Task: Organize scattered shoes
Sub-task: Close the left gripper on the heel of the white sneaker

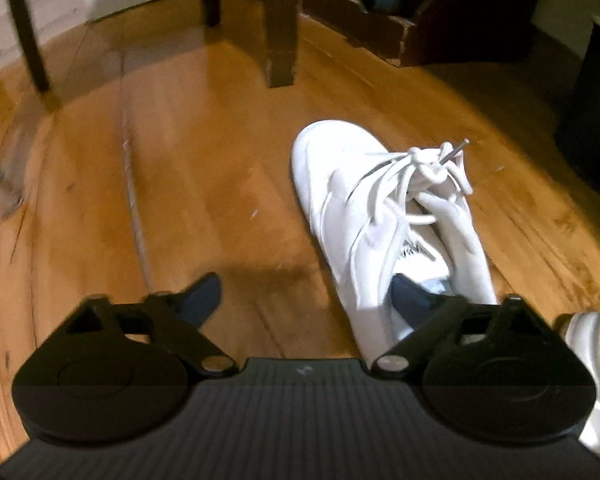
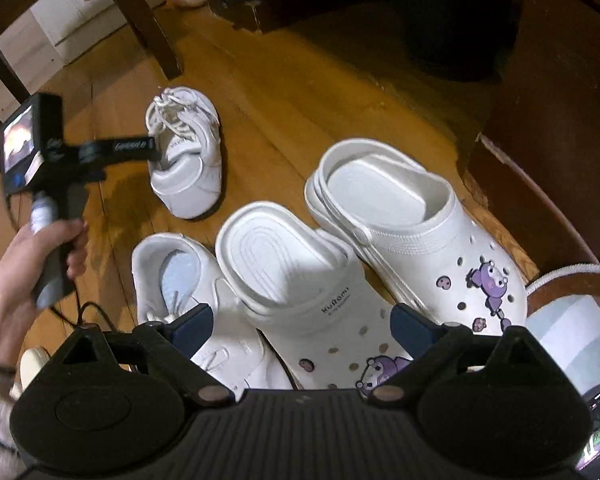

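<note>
A white laced sneaker (image 1: 380, 216) lies on the wooden floor, toe pointing away. My left gripper (image 1: 308, 300) is open wide at its heel: the right finger (image 1: 410, 304) sits inside the shoe's opening and the left finger (image 1: 204, 298) is over bare floor. The right wrist view shows the same sneaker (image 2: 188, 160) with the left gripper (image 2: 150, 150), held by a hand (image 2: 24, 268), reaching into its collar. My right gripper (image 2: 302, 322) hangs open above a second white sneaker (image 2: 188, 280) and two white clogs (image 2: 300, 280) (image 2: 412, 216) with purple charms, touching none.
Dark wooden chair and table legs (image 1: 280, 28) stand beyond the sneaker. A dark bin (image 1: 592, 120) is at the right and dark furniture (image 2: 548, 128) borders the clogs. A white cable (image 2: 568, 272) and a lit screen (image 2: 596, 436) lie at the lower right.
</note>
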A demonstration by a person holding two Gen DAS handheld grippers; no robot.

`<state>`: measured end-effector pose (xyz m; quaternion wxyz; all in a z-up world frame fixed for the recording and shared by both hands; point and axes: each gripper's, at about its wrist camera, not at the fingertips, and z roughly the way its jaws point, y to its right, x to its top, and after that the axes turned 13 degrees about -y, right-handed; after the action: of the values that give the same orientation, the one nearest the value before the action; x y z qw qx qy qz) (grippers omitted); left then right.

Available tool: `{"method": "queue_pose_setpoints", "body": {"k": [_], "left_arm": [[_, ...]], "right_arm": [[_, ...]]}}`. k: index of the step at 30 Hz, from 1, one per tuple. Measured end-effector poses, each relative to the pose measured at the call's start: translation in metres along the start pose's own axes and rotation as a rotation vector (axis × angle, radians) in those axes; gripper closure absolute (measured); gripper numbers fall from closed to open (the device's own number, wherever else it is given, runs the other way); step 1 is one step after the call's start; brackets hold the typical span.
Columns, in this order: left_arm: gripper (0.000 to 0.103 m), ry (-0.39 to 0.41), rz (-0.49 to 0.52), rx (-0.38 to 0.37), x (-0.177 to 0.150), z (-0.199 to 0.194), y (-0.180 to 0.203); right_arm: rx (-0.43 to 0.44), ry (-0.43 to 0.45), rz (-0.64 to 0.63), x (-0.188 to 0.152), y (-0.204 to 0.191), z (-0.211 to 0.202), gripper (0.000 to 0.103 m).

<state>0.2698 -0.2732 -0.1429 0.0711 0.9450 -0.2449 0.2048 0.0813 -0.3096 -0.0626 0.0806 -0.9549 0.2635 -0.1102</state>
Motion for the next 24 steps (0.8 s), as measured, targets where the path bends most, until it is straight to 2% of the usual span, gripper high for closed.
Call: {"method": "queue_pose_setpoints", "body": {"k": [2, 4, 6, 10, 15, 19, 21, 22, 23, 24], "left_arm": [[0.056, -0.013, 0.016, 0.022, 0.014, 0.017, 0.005], [0.062, -0.021, 0.026, 0.038, 0.025, 0.032, 0.008], [0.063, -0.001, 0.006, 0.022, 0.024, 0.034, 0.003], [0.052, 0.037, -0.036, -0.016, 0.022, 0.036, -0.007], [0.052, 0.004, -0.091, -0.124, 0.027, 0.041, -0.025], [0.042, 0.024, -0.144, -0.131, 0.018, 0.042, -0.032], [0.041, 0.038, -0.137, -0.129, 0.015, 0.044, -0.032], [0.035, 0.033, -0.138, -0.117, 0.017, 0.048, -0.033], [0.019, 0.028, -0.140, -0.104, 0.018, 0.051, -0.034], [0.011, 0.023, -0.141, -0.091, 0.020, 0.054, -0.035]], "right_arm": [[-0.008, -0.017, 0.004, -0.002, 0.002, 0.003, 0.007], [-0.018, -0.033, 0.011, -0.003, 0.004, 0.006, 0.007], [-0.012, -0.034, 0.012, -0.005, 0.006, 0.007, 0.007], [-0.003, -0.043, 0.018, -0.011, 0.012, 0.008, 0.007], [-0.005, -0.067, 0.035, -0.017, 0.020, 0.012, 0.007], [-0.006, -0.073, 0.037, -0.018, 0.021, 0.014, 0.007], [-0.006, -0.075, 0.037, -0.019, 0.020, 0.014, 0.007], [-0.006, -0.076, 0.037, -0.019, 0.020, 0.014, 0.007], [-0.005, -0.077, 0.036, -0.019, 0.020, 0.014, 0.007], [-0.005, -0.078, 0.036, -0.019, 0.020, 0.015, 0.007]]}}
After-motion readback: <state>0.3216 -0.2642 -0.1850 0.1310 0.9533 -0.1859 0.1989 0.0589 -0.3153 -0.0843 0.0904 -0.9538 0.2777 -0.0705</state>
